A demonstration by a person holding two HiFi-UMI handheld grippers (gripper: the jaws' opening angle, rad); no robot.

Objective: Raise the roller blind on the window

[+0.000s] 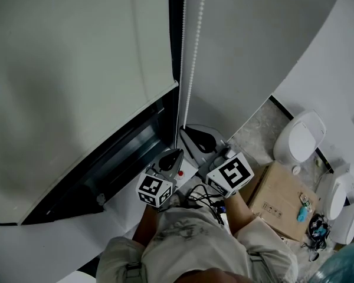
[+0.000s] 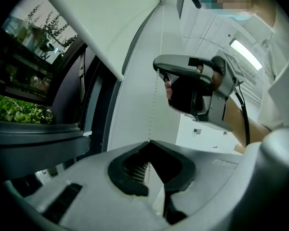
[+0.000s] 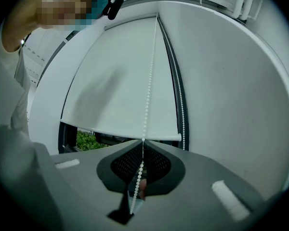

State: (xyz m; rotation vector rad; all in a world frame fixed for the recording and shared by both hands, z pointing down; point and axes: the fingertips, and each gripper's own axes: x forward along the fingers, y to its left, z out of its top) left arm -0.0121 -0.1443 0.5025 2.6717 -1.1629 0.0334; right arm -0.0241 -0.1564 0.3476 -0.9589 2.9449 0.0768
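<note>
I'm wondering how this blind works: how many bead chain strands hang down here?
2. One strand runs into the right gripper's closed jaws; the other strand hangs further right, beside the window frame.

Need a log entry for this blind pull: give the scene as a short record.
blind: mostly down, gap under its bottom edge
window: greenery shows through the gap
chain: two bead strands
right gripper: shut on chain
left gripper: shut on chain, lower on the same strand
</note>
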